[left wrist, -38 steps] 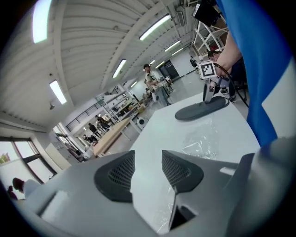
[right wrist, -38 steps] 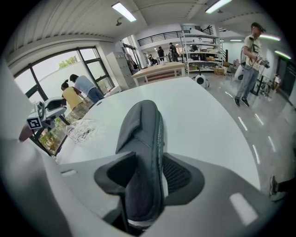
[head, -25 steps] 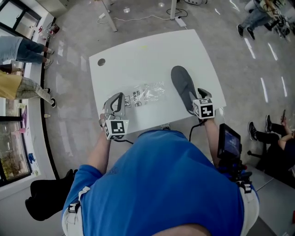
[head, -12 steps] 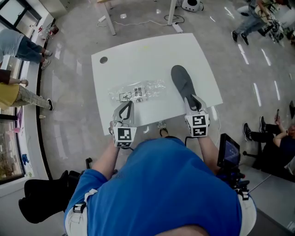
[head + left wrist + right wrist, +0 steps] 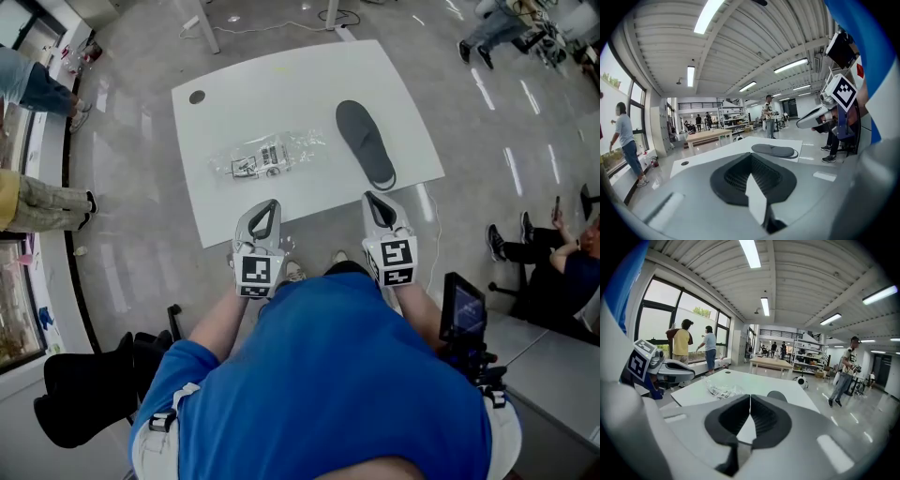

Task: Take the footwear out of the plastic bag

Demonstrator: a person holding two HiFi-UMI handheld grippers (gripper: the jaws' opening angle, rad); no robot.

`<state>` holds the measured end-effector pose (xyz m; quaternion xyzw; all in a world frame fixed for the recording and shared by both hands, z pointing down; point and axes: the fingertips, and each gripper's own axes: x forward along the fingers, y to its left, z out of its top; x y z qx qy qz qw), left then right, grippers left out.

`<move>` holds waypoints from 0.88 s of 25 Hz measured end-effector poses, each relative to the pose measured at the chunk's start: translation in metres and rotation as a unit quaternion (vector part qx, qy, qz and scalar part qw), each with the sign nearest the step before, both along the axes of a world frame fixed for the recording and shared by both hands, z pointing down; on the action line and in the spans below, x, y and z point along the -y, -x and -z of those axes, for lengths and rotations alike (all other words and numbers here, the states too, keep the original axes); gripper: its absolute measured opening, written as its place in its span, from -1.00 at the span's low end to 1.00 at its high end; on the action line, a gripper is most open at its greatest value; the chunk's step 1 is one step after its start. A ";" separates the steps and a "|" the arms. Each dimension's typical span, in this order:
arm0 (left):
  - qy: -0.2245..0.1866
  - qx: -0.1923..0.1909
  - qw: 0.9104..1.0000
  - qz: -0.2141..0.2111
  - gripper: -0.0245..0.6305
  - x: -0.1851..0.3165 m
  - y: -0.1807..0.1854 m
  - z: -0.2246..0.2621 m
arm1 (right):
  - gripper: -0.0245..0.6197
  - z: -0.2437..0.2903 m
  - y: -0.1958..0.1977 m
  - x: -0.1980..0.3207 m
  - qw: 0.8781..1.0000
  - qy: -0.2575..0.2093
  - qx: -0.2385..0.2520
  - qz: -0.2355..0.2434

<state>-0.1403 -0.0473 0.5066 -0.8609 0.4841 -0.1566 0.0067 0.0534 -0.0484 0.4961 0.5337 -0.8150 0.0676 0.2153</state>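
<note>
White table (image 5: pixel 281 94) spreads beyond both tools, which hang at its near edge. The left gripper (image 5: pixel 269 204) is pressed together and empty; the right gripper (image 5: pixel 371 198) has just closed on nothing. The grey slipper (image 5: pixel 364 141) lies just beyond the right gripper, with the clear plastic bag (image 5: pixel 267 155) to its left, beyond the left gripper.
</note>
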 end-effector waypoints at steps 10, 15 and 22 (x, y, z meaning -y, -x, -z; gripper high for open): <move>-0.017 0.003 0.999 0.043 -0.90 -0.060 -0.031 0.010 | -0.91 0.008 0.003 -0.049 0.996 -0.017 0.042 0.076; -0.021 0.006 0.998 0.058 -0.90 -0.096 -0.061 0.021 | -0.91 0.016 -0.019 -0.081 0.993 -0.014 0.061 0.098; -0.020 0.011 0.997 0.072 -0.90 -0.139 -0.094 0.026 | -0.91 0.023 -0.043 -0.121 0.990 -0.016 0.073 0.118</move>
